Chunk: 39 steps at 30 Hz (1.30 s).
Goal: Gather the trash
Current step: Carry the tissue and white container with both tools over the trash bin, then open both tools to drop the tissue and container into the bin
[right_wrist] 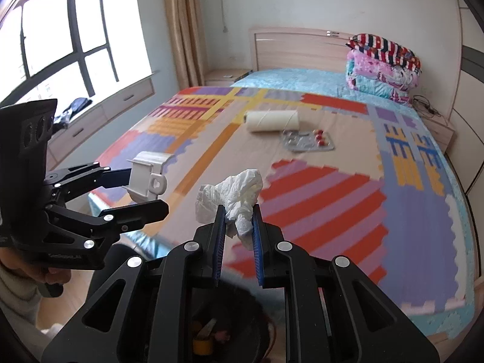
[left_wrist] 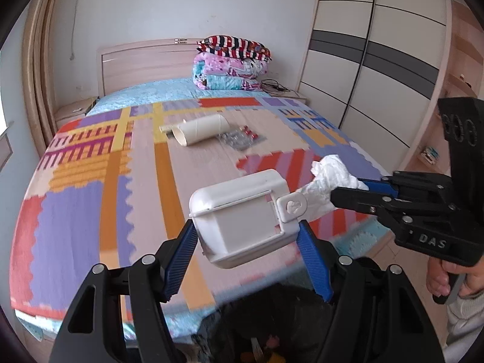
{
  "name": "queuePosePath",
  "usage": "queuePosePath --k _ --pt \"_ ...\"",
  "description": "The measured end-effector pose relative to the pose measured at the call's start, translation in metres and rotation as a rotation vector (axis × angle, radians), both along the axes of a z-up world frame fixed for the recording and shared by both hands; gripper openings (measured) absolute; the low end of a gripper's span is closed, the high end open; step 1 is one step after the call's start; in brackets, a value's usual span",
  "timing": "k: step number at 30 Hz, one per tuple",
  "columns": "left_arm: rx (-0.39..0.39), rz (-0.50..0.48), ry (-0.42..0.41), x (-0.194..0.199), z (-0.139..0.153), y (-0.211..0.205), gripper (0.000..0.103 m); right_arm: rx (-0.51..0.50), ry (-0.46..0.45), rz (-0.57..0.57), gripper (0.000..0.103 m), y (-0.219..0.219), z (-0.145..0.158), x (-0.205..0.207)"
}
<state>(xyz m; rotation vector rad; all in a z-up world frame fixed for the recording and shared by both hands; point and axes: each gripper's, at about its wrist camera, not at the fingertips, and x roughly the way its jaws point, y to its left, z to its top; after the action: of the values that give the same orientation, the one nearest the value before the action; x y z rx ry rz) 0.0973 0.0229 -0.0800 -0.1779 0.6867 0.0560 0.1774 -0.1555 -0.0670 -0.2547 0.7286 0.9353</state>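
Nearest, low in both wrist views, a dark bin [right_wrist: 230,329] with scraps inside; above it the left gripper [left_wrist: 246,233] has its jaws clamped on a white plastic box [left_wrist: 242,214], and the right gripper [right_wrist: 239,236] has its jaws pinched on a crumpled white tissue [right_wrist: 233,193]. Both are held off the patterned bedspread [left_wrist: 75,211]. Farther up the bed, a cardboard tube [left_wrist: 201,128] lies beside a blister pack of red pills [left_wrist: 242,139]; folded quilts [left_wrist: 231,66] sit by the headboard [left_wrist: 145,63].

Raised letters "DAS" stand on the black body of the right gripper [left_wrist: 348,192], at the right edge of the left wrist view. Embossed lettering on the left gripper [right_wrist: 145,192], lower left of the right wrist view, is too small to read.
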Motion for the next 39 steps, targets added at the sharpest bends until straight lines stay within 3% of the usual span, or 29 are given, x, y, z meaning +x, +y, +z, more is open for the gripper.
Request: queuePosePath --k 5,19,31,39 --pt "-0.018 -0.021 0.029 -0.027 -0.015 -0.010 0.065 -0.011 0.014 0.022 0.017 -0.009 -0.010 -0.019" --pt "-0.102 -0.100 0.189 -0.067 -0.080 -0.037 0.065 -0.109 0.160 0.062 0.017 -0.023 -0.083 -0.060" --pt "-0.159 -0.086 0.390 -0.057 -0.161 -0.047 0.065 -0.277 0.253 0.076 0.017 -0.013 -0.153 -0.073" --pt "-0.178 -0.086 0.482 -0.051 -0.188 -0.051 0.065 -0.361 0.283 0.104 0.018 -0.007 -0.180 -0.081"
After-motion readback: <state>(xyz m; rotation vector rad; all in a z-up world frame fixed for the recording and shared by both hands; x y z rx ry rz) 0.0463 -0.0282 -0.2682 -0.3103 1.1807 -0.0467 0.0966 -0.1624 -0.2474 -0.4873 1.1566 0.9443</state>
